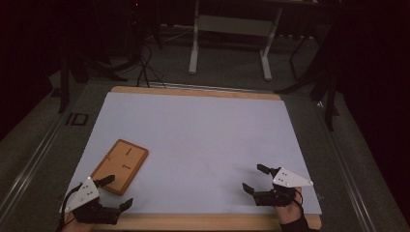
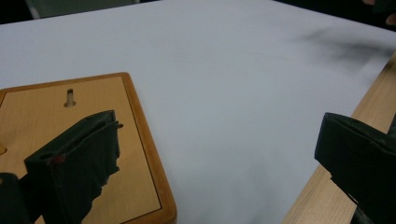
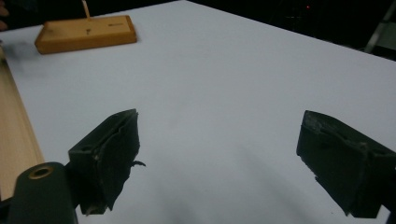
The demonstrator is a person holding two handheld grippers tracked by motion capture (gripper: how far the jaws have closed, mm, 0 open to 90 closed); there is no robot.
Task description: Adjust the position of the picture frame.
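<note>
Flat wooden board [image 1: 120, 166], table's near-left corner

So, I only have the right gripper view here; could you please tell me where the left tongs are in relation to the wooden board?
Observer: In the high view the left tongs are at the near corner of the wooden board, close to the table's front edge.
Operator: Thank you. Are they gripping it?
Observer: No. In the left gripper view they stand open, one jaw over the board and the other over that edge, with nothing between them.
Operator: And how does the board lie?
Observer: Flat on the white sheet, askew to the table's edges, with a keyhole slot facing up.
</note>
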